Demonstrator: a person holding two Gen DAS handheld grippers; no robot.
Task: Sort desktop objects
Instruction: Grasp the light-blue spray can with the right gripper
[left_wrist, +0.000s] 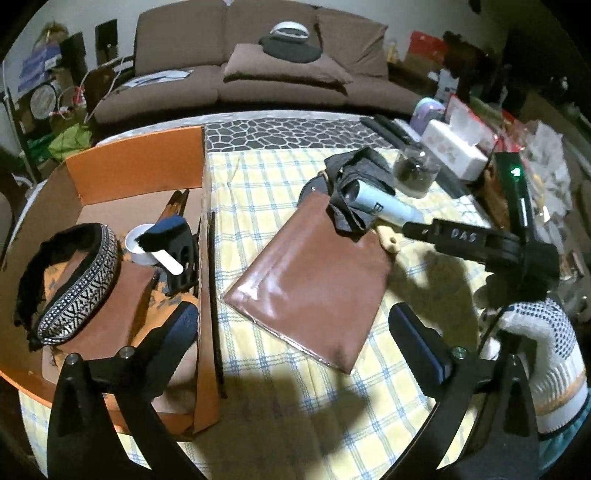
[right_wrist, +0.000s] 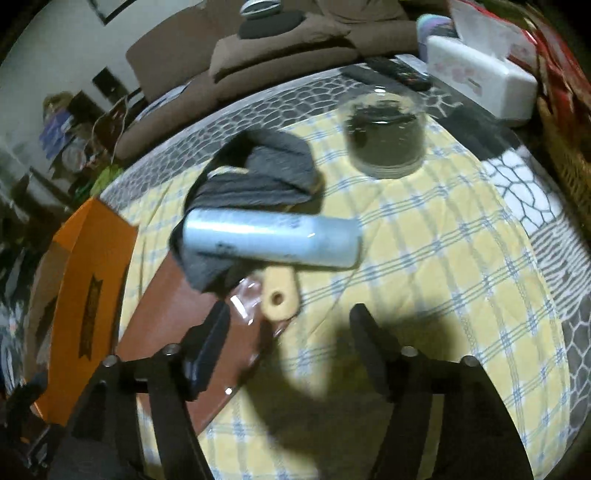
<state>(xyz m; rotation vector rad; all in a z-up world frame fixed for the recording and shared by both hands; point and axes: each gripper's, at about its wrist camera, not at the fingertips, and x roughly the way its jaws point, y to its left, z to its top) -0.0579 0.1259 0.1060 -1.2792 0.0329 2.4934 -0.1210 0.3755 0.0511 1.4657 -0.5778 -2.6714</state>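
An orange cardboard box (left_wrist: 136, 162) at the left holds a patterned headband (left_wrist: 79, 284), a tape roll (left_wrist: 138, 245), a black clip (left_wrist: 183, 254) and a brown pouch. On the checked cloth lies a brown leather pouch (left_wrist: 314, 280), with a grey cloth (left_wrist: 354, 192), a pale blue tube (left_wrist: 384, 205) and a wooden handle (left_wrist: 388, 240) at its far end. My left gripper (left_wrist: 295, 332) is open and empty above the pouch's near end. My right gripper (right_wrist: 290, 339) is open and empty, just short of the tube (right_wrist: 269, 238) and the wooden handle (right_wrist: 279, 299).
A glass jar of dark leaves (right_wrist: 386, 136) stands behind the tube. A white tissue box (right_wrist: 480, 83) and remote controls (right_wrist: 391, 74) lie at the table's far right. A brown sofa (left_wrist: 258, 74) is behind the table.
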